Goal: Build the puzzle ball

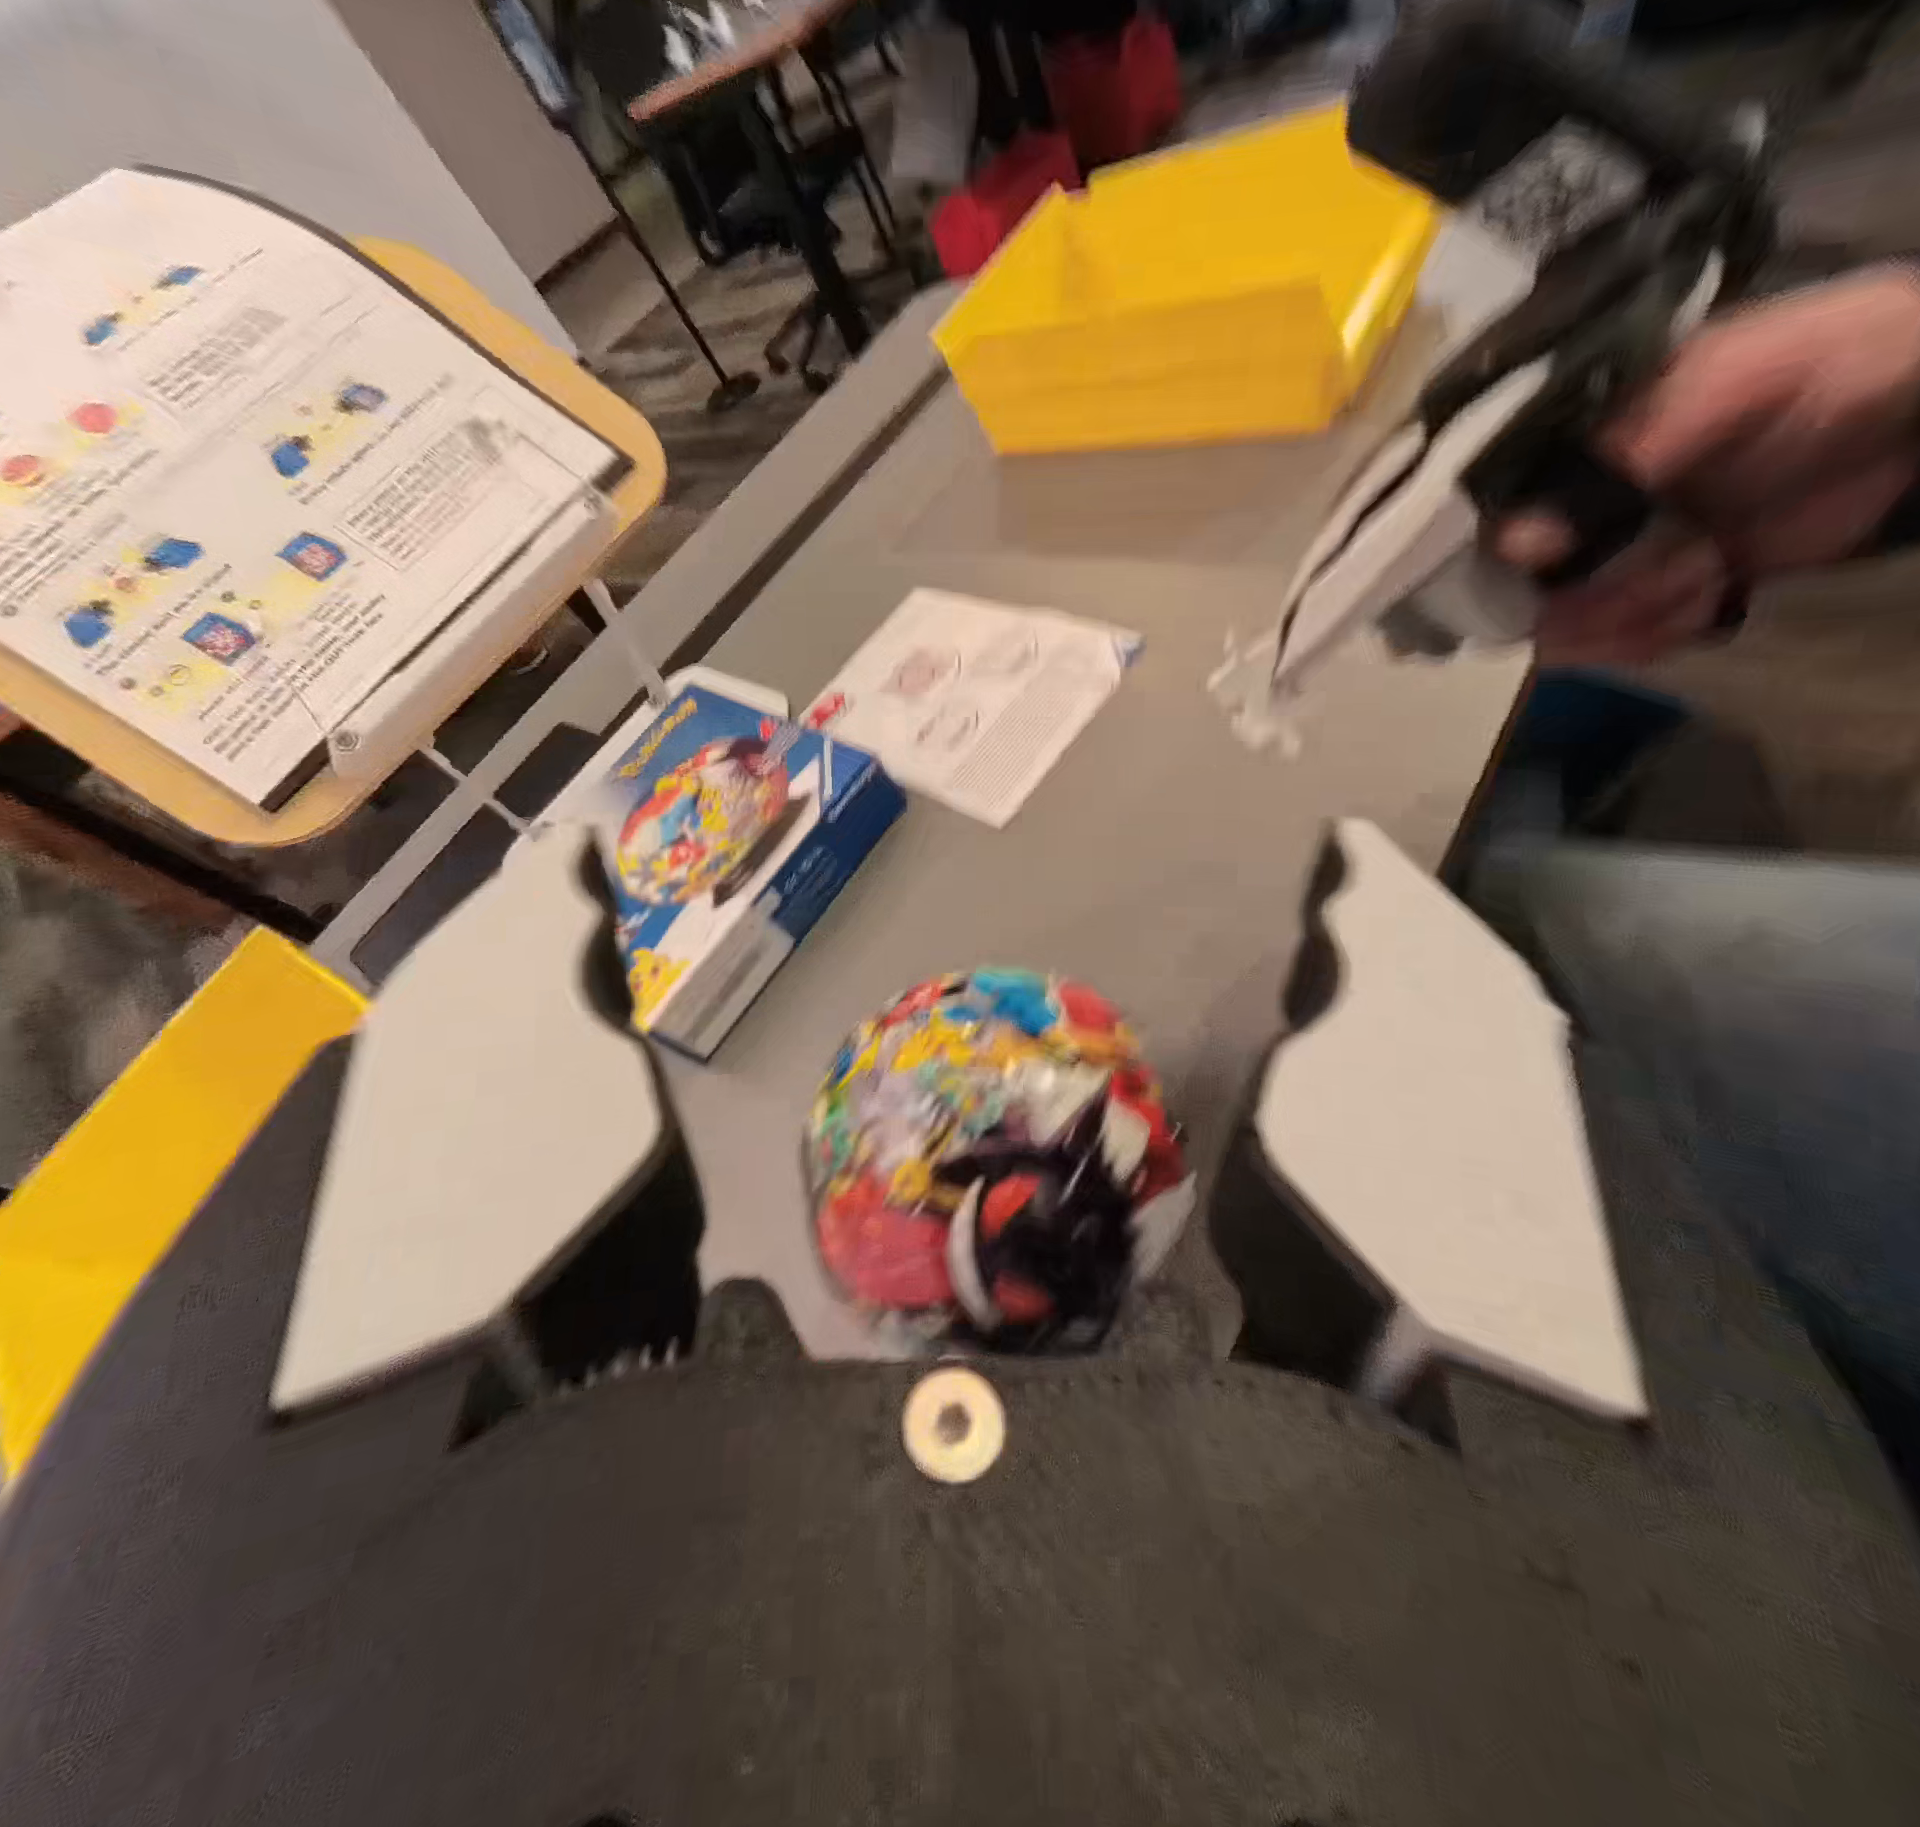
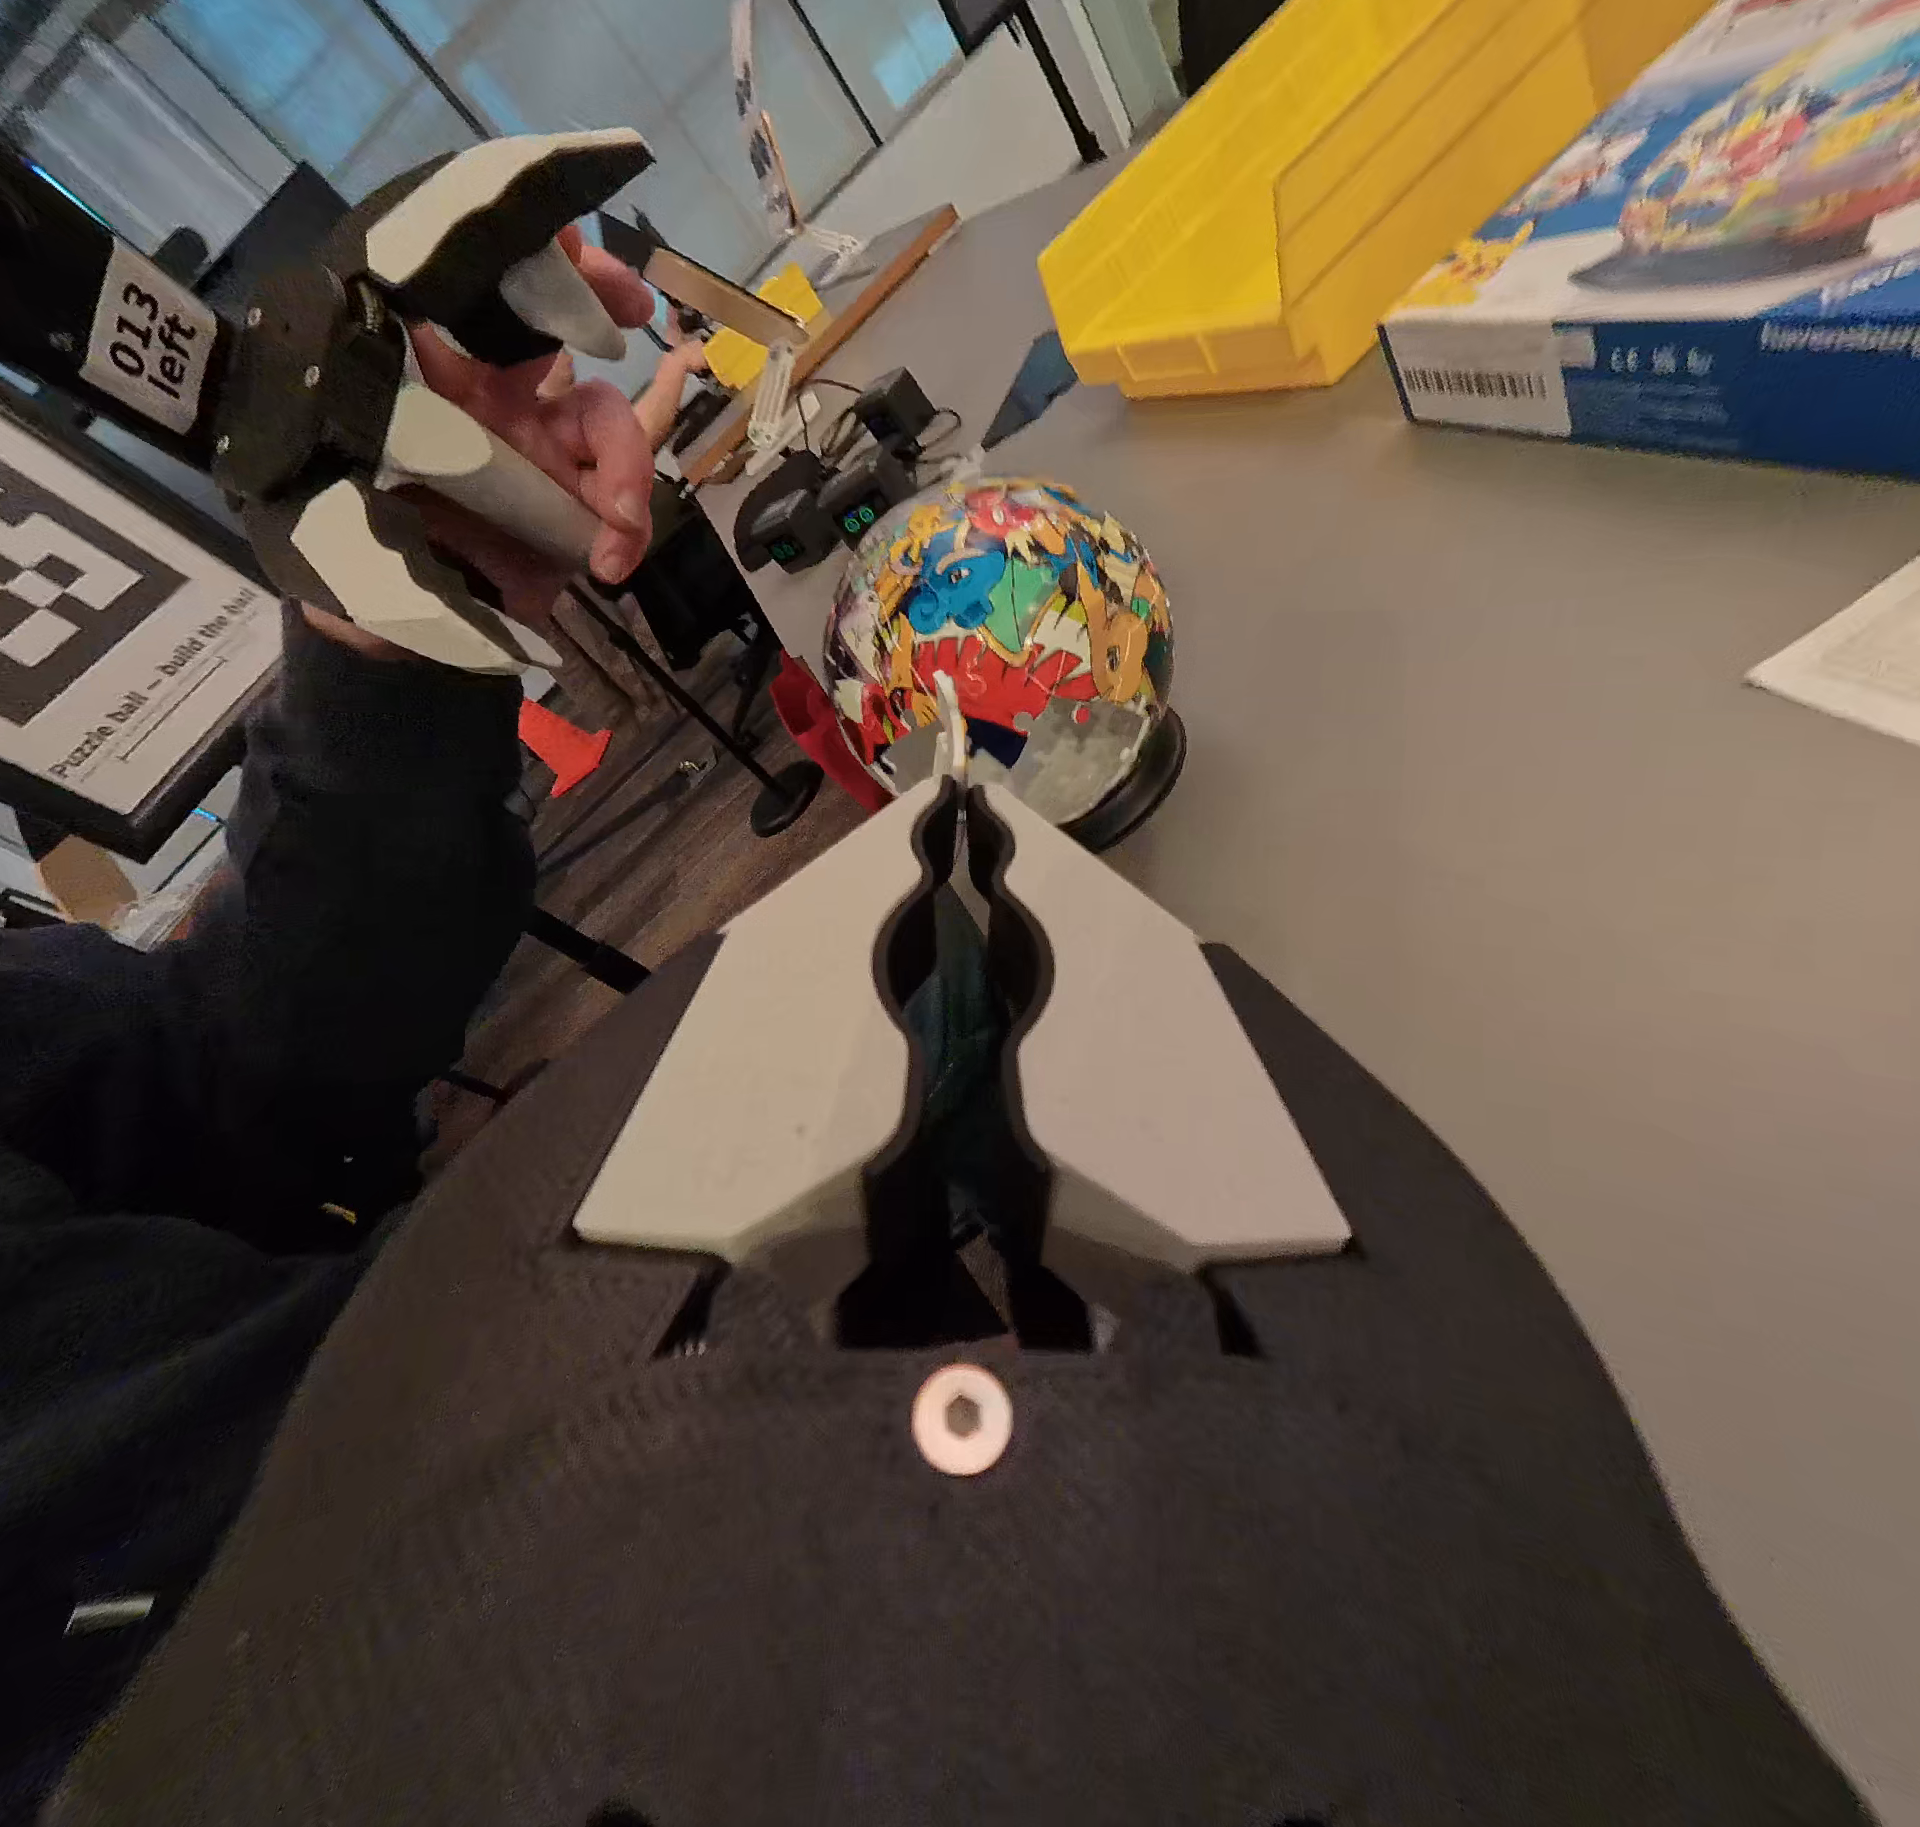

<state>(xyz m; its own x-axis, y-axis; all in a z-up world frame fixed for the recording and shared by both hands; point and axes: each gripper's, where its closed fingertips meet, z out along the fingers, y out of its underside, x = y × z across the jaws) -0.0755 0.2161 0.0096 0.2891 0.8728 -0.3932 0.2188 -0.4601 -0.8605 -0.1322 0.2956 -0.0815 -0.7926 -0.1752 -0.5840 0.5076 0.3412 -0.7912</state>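
the puzzle ball (image 2: pixel 997 634) stands nearly whole on its black stand (image 2: pixel 1138 775) near the table's (image 2: pixel 1455 738) left edge, while the right gripper (image 2: pixel 958 790), closed on a small white piece (image 2: pixel 945 723), brings it to a lower gap, and the left gripper (image 1: pixel 961 956) hangs wide open, empty.

Motion blur smears the puzzle ball (image 1: pixel 992 1154), its base hidden at six o'clock behind the left gripper's body
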